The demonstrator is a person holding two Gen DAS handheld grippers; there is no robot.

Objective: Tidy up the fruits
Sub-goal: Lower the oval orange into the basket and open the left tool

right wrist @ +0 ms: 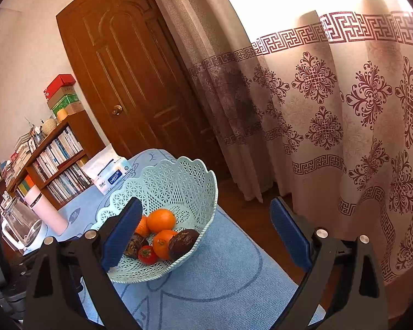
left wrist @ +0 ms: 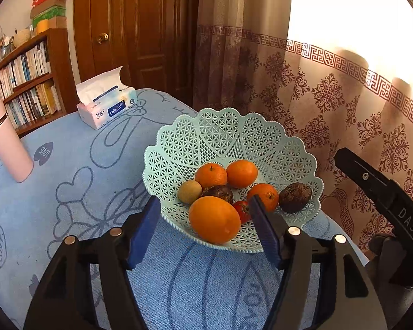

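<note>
A pale green lattice fruit basket stands on the blue cloth-covered table. It holds several oranges, the largest at the front, a tan round fruit, two dark wrinkled fruits and a small red fruit. My left gripper is open and empty, just in front of the basket near the large orange. The basket also shows in the right wrist view. My right gripper is open and empty, above the basket's right side.
A tissue pack lies at the table's far side. A pink tumbler stands at the left and a glass jug beside it. A bookshelf, a wooden door and a patterned curtain lie behind.
</note>
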